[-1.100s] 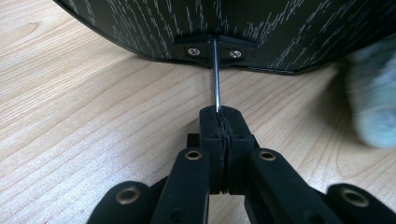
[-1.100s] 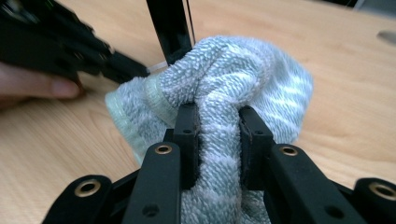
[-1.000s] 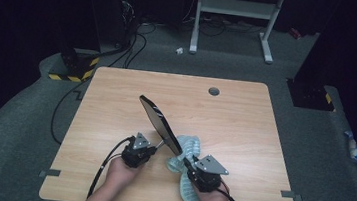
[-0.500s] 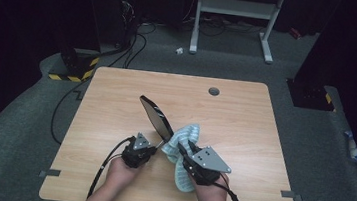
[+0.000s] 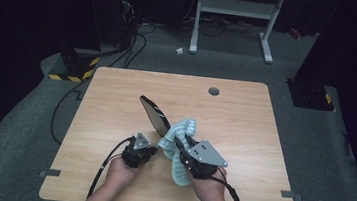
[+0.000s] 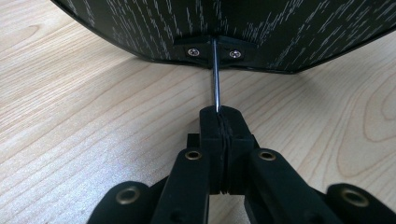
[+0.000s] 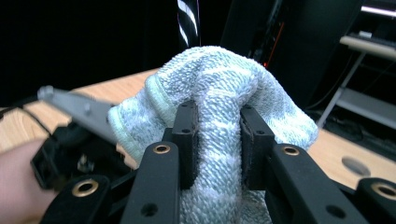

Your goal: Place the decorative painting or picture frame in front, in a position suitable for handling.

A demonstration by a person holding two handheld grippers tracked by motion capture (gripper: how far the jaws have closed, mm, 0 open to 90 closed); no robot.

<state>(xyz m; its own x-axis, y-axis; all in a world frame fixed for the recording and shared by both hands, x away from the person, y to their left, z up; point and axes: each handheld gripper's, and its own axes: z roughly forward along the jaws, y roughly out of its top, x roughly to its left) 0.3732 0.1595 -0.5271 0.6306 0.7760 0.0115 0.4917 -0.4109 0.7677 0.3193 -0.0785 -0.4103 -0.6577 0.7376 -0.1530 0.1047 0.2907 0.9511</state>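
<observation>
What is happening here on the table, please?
A person works at a wooden table with a gripper in each hand. The left gripper is shut on the thin metal stem of a dark oval mirror and holds it tilted up off the table. The right gripper is shut on a bunched light blue towel, which it holds against the mirror, apparently to wipe it.
</observation>
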